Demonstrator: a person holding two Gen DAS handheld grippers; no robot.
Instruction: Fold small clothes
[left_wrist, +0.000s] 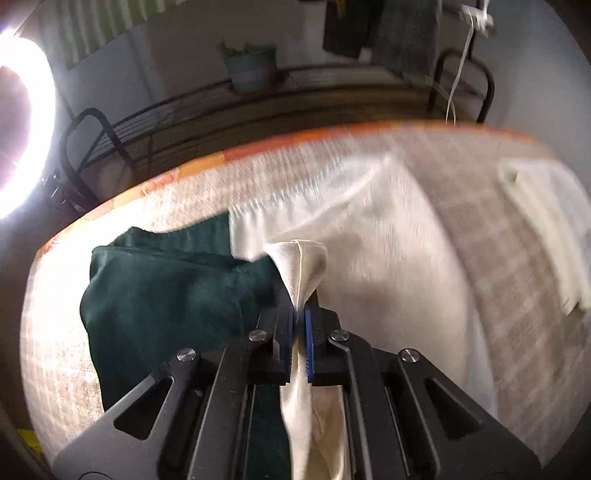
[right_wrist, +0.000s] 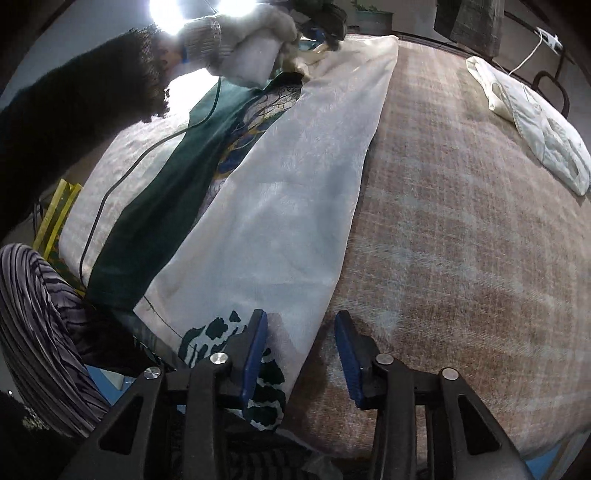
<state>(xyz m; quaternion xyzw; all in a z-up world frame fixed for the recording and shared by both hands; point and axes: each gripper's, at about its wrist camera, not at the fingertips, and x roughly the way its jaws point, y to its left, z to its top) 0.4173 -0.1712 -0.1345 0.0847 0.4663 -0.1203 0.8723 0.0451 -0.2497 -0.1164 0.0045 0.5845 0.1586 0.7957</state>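
With the left tool pinching a corner of the cream garment, which lies down the frame's middle over a green cloth, the spread right tool should likely clamp the near edge, keeping the fabric taut.

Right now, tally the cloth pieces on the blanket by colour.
Cream: 2, the long cream garment pinched by the left tongs, and a folded cream piece at the far side.
Dark green: 1, the dark green garment under the long one.
Total: 3
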